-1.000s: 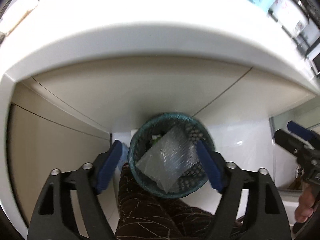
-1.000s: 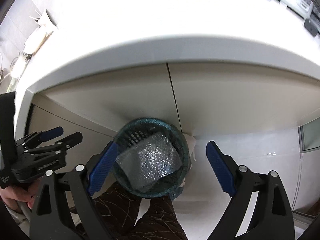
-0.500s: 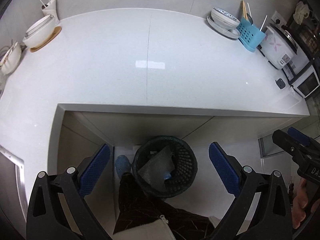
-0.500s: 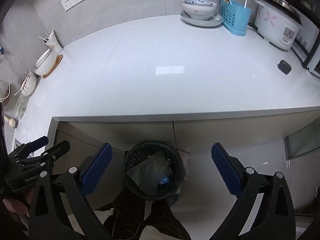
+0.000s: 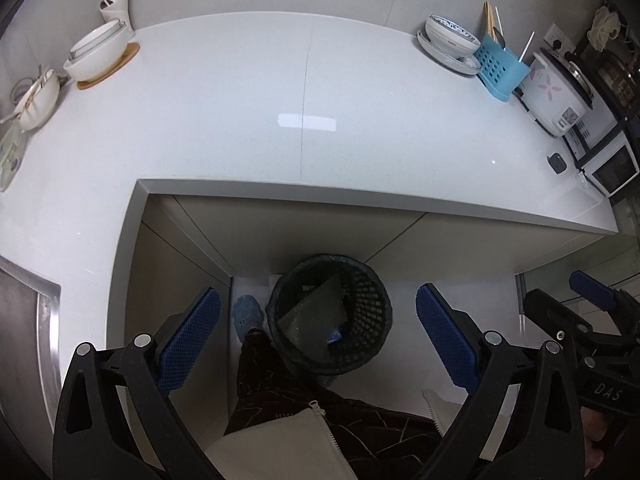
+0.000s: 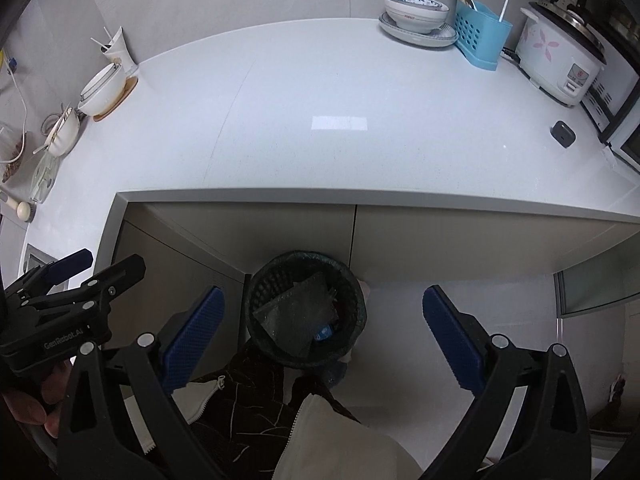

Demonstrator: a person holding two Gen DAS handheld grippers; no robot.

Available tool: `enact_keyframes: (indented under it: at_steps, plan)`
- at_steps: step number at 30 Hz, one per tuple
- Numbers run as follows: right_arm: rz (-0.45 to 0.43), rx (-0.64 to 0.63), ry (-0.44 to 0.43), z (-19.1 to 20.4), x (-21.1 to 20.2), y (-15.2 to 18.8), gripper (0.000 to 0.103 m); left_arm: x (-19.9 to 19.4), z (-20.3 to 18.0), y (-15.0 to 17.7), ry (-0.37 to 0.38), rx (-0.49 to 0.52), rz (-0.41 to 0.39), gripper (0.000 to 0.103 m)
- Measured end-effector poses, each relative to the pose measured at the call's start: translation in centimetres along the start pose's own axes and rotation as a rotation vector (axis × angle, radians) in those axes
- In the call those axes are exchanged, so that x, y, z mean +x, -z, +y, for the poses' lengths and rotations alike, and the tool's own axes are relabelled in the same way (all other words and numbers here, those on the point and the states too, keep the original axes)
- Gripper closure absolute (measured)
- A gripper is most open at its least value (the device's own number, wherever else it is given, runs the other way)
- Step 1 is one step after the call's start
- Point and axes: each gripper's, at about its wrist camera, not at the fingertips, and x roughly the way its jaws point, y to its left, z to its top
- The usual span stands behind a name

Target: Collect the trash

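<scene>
A dark mesh trash bin [image 5: 370,312] [image 6: 260,288] stands on the floor below the counter's front edge. A sheet of bubble wrap [image 5: 310,316] [image 6: 292,314] and a small blue scrap [image 6: 325,332] lie inside it. My left gripper [image 5: 318,332] is open and empty, high above the bin. My right gripper [image 6: 324,334] is open and empty, also high above the bin. Each gripper shows at the edge of the other's view.
The white L-shaped counter [image 5: 240,128] [image 6: 320,152] carries bowls [image 5: 98,54] at the left, and a plate with a bowl [image 6: 416,16], a blue utensil caddy [image 6: 482,36] and a rice cooker [image 6: 560,64] at the right. A small dark object [image 6: 562,134] lies near the right edge. The person's legs [image 5: 280,392] are beside the bin.
Both grippers have risen well away from the bin, so the countertop has come into view. The bubble wrap stays in the bin. Both grippers stay open.
</scene>
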Motion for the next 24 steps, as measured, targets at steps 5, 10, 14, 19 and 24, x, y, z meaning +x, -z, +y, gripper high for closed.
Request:
enact_keyframes:
  at_steps: [5, 10, 14, 19, 24]
  plan:
    - [-0.005, 0.013, 0.003, -0.13, -0.2, 0.2, 0.008, -0.31, -0.41, 0.3, 0.004, 0.025, -0.005, 0.008]
    - [-0.011, 0.007, 0.005, -0.06, -0.34, 0.2, 0.008, -0.41, -0.64, 0.5, 0.006, 0.043, -0.003, 0.008]
    - [-0.02, 0.006, 0.009, -0.09, -0.56, 0.17, 0.008, -0.54, -0.61, 0.45, 0.007, 0.044, -0.004, 0.008]
    - [-0.016, 0.006, 0.006, -0.14, -0.47, 0.04, 0.008, -0.6, -0.76, 0.49, 0.009, 0.051, 0.0, 0.007]
    - [-0.013, 0.004, 0.003, -0.16, -0.39, -0.02, 0.008, -0.52, -0.93, 0.43, 0.013, 0.053, 0.006, 0.007]
